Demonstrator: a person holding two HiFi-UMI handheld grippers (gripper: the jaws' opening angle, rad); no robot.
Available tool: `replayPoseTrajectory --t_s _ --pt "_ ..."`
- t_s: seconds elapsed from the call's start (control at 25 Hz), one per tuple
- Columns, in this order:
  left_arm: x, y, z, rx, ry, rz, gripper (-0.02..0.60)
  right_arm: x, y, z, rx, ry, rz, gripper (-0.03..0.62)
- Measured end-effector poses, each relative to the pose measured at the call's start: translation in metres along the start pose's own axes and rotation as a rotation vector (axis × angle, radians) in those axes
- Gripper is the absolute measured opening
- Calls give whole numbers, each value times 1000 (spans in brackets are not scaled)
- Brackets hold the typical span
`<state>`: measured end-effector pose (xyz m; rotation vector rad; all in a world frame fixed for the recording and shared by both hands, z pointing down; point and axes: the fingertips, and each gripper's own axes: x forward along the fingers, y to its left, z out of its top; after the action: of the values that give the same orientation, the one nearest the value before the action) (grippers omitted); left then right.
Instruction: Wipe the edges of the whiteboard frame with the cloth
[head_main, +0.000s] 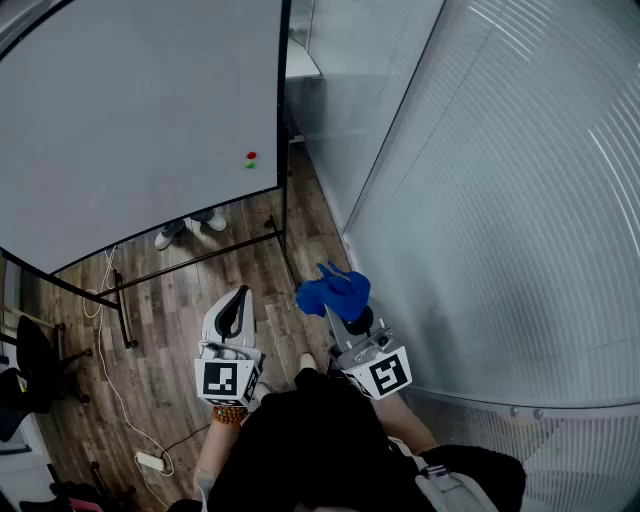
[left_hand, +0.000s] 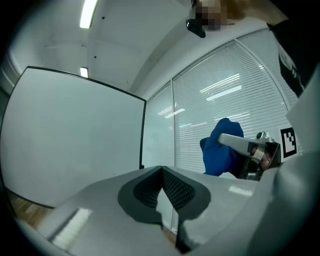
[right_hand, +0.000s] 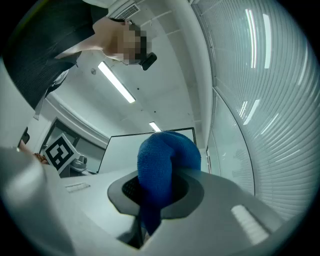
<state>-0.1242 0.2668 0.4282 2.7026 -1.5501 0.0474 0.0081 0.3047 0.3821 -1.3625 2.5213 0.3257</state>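
A large whiteboard (head_main: 130, 120) on a black-framed stand fills the upper left of the head view, with its right frame edge (head_main: 284, 100) running down beside the glass wall. My right gripper (head_main: 335, 298) is shut on a blue cloth (head_main: 333, 290), held low and well short of the board. The right gripper view shows the blue cloth (right_hand: 162, 175) bunched between the jaws, the whiteboard (right_hand: 145, 145) behind it. My left gripper (head_main: 237, 310) is shut and holds nothing, its pads (left_hand: 170, 187) meeting in the left gripper view.
A frosted glass wall (head_main: 500, 200) curves along the right. The stand's black legs (head_main: 120, 300) rest on a wood floor with a white cable and power strip (head_main: 150, 462). Red and green magnets (head_main: 251, 160) sit on the board. Someone's shoes (head_main: 185, 230) show under it.
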Motion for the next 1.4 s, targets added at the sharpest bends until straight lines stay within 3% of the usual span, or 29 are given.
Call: replayPoseTrajectory --t_s 0.28,0.56,0.8,1.12,1.4 --pt "51 -28 -9 -2 6 -28 8 -5 -62 -15 104 -19 -13 64" --pt "89 -38 -10 -8 20 -12 8 14 -104 -22 130 -35 44 66" --pt "114 -19 -6 -14 17 5 8 47 -120 -21 116 -49 70 66" --pt "175 27 4 -25 -50 -18 8 99 -141 -48 96 -29 66 66" --pt "249 57 7 -92 -79 -139 8 174 -174 -65 77 -13 80 66"
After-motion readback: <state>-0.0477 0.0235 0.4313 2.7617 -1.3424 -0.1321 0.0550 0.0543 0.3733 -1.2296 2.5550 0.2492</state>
